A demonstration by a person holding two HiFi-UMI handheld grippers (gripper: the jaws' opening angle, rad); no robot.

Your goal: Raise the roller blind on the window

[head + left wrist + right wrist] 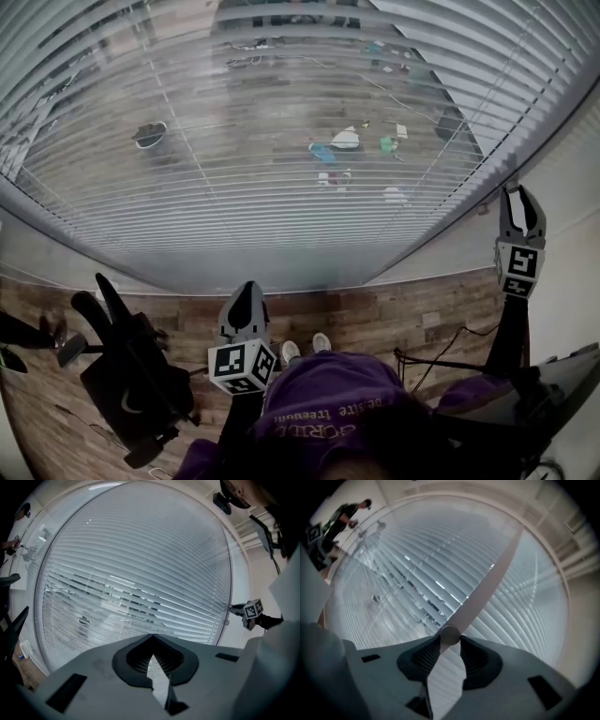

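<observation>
Wand [487,581] — clamped by right gripper [450,637].

blind [281,187] top cut off by edge, wand [487,587] blurred

Glossy blind slats [281,169], smooth wand [487,588], wood-grain floor [375,314]

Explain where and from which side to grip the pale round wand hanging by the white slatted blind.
Take the pale round wand at its free end, approaching from the room side, facing the white slatted blind. It is a slim straight rod standing clear of it, so jaws can close across its width. The right gripper is shut on it there.
</observation>
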